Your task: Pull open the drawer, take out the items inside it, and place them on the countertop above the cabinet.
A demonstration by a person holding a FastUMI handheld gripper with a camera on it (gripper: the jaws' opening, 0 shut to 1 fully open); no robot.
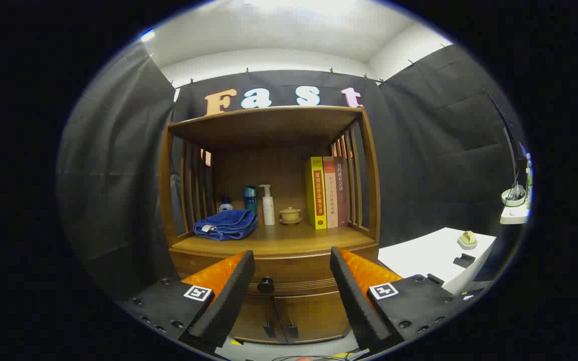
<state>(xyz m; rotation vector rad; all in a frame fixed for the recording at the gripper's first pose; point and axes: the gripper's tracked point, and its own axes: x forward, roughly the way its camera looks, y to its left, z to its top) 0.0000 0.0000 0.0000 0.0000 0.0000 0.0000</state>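
Two jaws of your gripper [291, 281] are standing wide apart, gripping nothing. You are facing the wooden cabinet [269, 281]; its drawer [289, 275] is sitting shut, the black knob [265, 285] showing just beyond the fingers, nearer the left one. Resting on the countertop [279, 243] are a folded blue towel [225, 224], pump bottle [268, 204], lidded cup [290, 215] and three upright books [327, 192].

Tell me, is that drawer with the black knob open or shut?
Shut. The drawer front sits flush with the cabinet, its knob untouched ahead of the open gripper.
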